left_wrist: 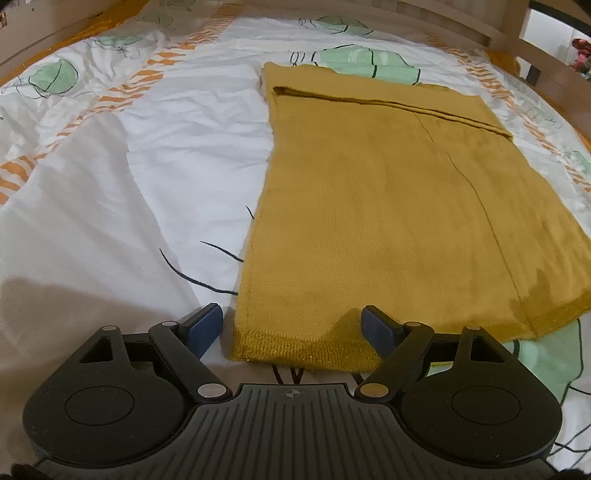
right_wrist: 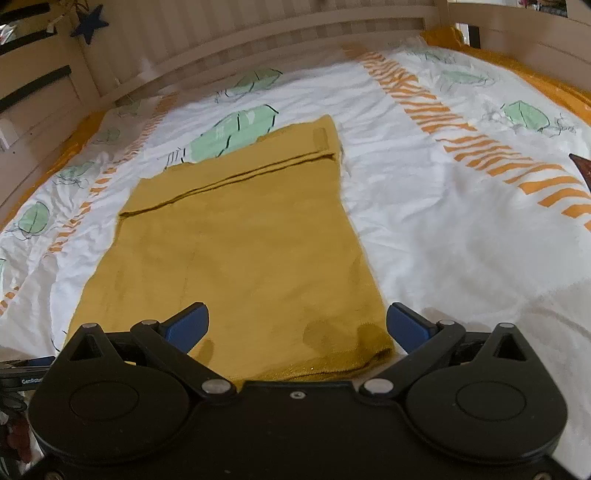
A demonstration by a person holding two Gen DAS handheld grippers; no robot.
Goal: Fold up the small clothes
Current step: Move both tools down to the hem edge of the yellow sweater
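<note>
Spread wide at lower frame, left gripper [left_wrist: 291,326] and right gripper [right_wrist: 297,326] straddling mustard garment [left_wrist: 388,206] hem corners, apparently for pinching and folding.

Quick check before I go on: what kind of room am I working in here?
Most likely a bedroom, maybe a child's: the mustard garment lies on a leaf-print duvet inside a slatted wooden bed frame.

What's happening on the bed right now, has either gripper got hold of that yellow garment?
Not yet. The mustard garment lies flat on the patterned duvet, partly folded, with a flap turned over at its far end. The left gripper and right gripper are both open, each at a near corner of its hem, gripping nothing.
</note>
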